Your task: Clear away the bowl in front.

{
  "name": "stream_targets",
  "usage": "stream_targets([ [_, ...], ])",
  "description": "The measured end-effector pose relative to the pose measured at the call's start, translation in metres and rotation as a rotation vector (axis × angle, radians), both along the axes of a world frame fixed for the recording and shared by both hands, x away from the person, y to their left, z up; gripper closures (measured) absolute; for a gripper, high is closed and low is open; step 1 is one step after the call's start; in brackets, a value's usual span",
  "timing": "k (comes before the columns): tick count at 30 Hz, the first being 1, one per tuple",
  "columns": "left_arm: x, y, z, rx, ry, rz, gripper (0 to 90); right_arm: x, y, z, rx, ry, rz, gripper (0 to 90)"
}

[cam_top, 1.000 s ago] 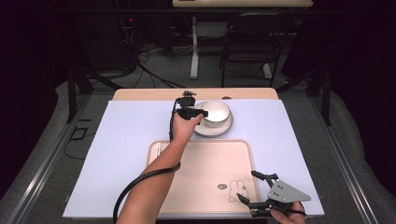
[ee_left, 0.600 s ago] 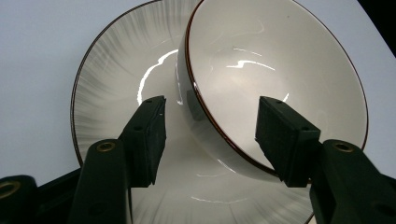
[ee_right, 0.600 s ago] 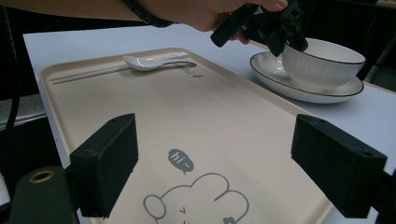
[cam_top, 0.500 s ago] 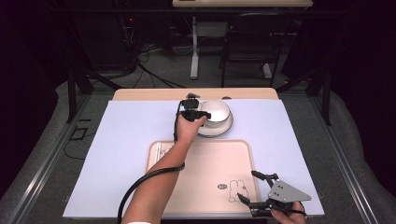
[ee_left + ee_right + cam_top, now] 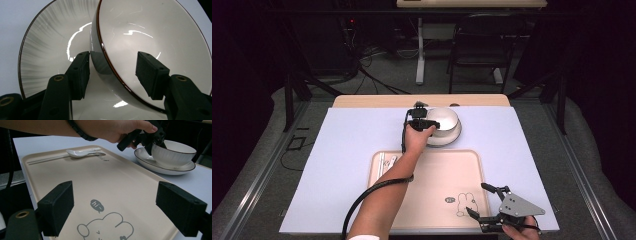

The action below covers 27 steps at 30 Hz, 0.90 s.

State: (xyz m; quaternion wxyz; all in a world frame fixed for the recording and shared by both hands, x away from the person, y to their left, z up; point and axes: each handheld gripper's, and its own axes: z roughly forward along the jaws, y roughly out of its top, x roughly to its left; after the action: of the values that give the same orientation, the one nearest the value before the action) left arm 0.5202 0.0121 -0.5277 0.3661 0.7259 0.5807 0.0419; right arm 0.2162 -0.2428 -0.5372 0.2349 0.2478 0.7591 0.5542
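Up close, left tongs (image 5: 112,72) straddling bowl (image 5: 155,45) rim

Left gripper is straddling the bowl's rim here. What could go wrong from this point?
The left gripper has one pad outside and one inside the bowl wall, not yet pressing. A thin grip on that glossy, curved rim could slip or tip the bowl when lifted. The bowl sits on a plate, so a crooked lift might drag or knock it. The outer pad is close to the plate and may catch on it.
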Motion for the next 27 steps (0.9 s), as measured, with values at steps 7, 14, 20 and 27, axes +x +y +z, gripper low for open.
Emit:
stream_targets([
  [7,0.0015,-0.0039,-0.0029,0.002,-0.006,0.01,46.6,-0.0001,0.0,0.0001,0.0,-0.001,0.001,14.5],
  [14,0.0046,-0.0061,-0.0046,0.008,-0.004,0.014,50.7,-0.0001,-0.0002,0.0002,0.0,-0.002,0.002,14.5],
  [20,0.0072,-0.0069,-0.0055,0.006,-0.001,0.017,55.7,0.0003,-0.0005,0.0001,0.002,-0.003,0.002,14.5],
  [27,0.0084,-0.0074,-0.0038,0.018,0.001,0.022,60.8,0.0005,-0.0011,0.0002,0.006,0.0,-0.001,14.5],
])
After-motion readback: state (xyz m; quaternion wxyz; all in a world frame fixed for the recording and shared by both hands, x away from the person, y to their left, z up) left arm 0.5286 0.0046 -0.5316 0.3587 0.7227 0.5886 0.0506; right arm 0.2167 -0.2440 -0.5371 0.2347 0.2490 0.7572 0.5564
